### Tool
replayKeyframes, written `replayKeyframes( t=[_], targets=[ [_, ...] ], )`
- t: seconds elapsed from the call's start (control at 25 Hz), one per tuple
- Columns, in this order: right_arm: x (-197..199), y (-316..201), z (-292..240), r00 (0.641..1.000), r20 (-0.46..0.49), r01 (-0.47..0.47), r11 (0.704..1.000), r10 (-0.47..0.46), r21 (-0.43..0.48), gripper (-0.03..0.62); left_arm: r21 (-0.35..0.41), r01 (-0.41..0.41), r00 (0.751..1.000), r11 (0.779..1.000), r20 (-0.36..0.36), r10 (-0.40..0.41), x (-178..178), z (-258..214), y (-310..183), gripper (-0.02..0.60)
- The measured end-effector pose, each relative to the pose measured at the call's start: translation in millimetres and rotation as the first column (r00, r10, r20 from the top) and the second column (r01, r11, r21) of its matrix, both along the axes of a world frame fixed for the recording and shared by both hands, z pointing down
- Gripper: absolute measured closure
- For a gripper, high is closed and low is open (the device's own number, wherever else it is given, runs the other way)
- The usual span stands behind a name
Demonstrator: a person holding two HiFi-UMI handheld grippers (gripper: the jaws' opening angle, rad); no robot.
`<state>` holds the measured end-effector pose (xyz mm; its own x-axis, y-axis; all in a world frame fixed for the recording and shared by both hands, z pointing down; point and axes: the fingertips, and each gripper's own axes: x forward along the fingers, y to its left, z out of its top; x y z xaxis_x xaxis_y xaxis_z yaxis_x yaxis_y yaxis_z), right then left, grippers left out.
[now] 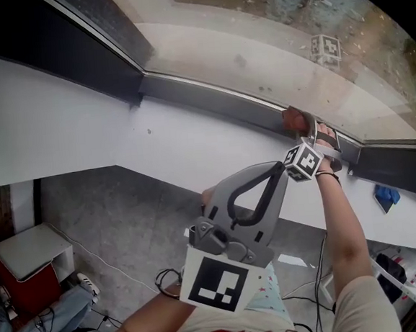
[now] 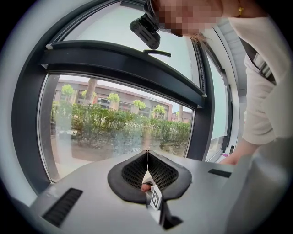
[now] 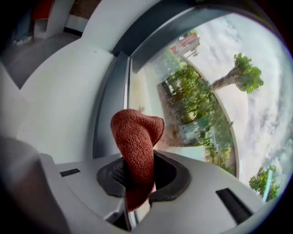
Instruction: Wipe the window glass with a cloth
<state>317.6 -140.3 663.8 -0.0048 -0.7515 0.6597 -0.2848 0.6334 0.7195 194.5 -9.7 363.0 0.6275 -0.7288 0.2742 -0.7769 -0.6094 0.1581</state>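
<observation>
The right gripper [image 3: 137, 178] has its jaws clamped on a rust-red terry cloth [image 3: 136, 137]. The cloth's long axis runs straight out along the jaws, and its folded tip curls toward the window glass [image 3: 197, 100], just beside the dark grey frame [image 3: 112, 105]. It may be touching the pane's lower edge, though that is hard to tell. The left gripper [image 2: 147, 170] hangs back, jaws pressed together on nothing. The glass looks speckled, so most of the wiping seems left
</observation>
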Motion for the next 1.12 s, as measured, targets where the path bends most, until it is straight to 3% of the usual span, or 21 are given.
replayKeyframes(
  t=[0.12, 0.24, 0.32, 0.4, 0.52, 0.68, 1.12],
  targets=[
    [-20, 5, -79, 0.995, 0.055, 0.072, 0.986, -0.081, 0.151, 0.505, 0.035, -0.024, 1.0, 0.999, 0.011, 0.023, 1, -13, 5, 0.56],
    [-33, 12, -185, 0.986, 0.09, 0.104, 0.939, -0.14, 0.328, 0.505, 0.065, -0.022, 1.0, 0.998, 0.019, 0.021, -2, -26, 5, 0.56],
    [-44, 20, -268, 0.978, 0.103, 0.113, 0.878, -0.18, 0.464, 0.505, 0.08, -0.012, 1.0, 0.997, 0.014, 0.01, -5, -34, 4, 0.56],
    [-52, 25, -342, 0.973, 0.095, 0.113, 0.798, -0.209, 0.592, 0.505, 0.09, 0.002, 1.0, 0.996, 0.0, -0.002, -8, -40, 3, 0.56],
    [-56, 20, -413, 0.973, 0.084, 0.095, 0.708, -0.213, 0.7, 0.505, 0.096, 0.005, 1.0, 0.995, -0.01, -0.004, -9, -45, 1, 0.56],
    [-51, 7, -443, 0.982, 0.079, 0.054, 0.654, -0.172, 0.754, 0.505, 0.103, -0.008, 1.0, 0.995, -0.012, 0.009, -8, -50, 1, 0.56],
    [-59, -11, -439, 0.989, 0.07, 0.022, 0.604, -0.129, 0.797, 0.505, 0.124, -0.038, 0.999, 0.992, -0.002, 0.039, -11, -59, 2, 0.56]
  ],
)
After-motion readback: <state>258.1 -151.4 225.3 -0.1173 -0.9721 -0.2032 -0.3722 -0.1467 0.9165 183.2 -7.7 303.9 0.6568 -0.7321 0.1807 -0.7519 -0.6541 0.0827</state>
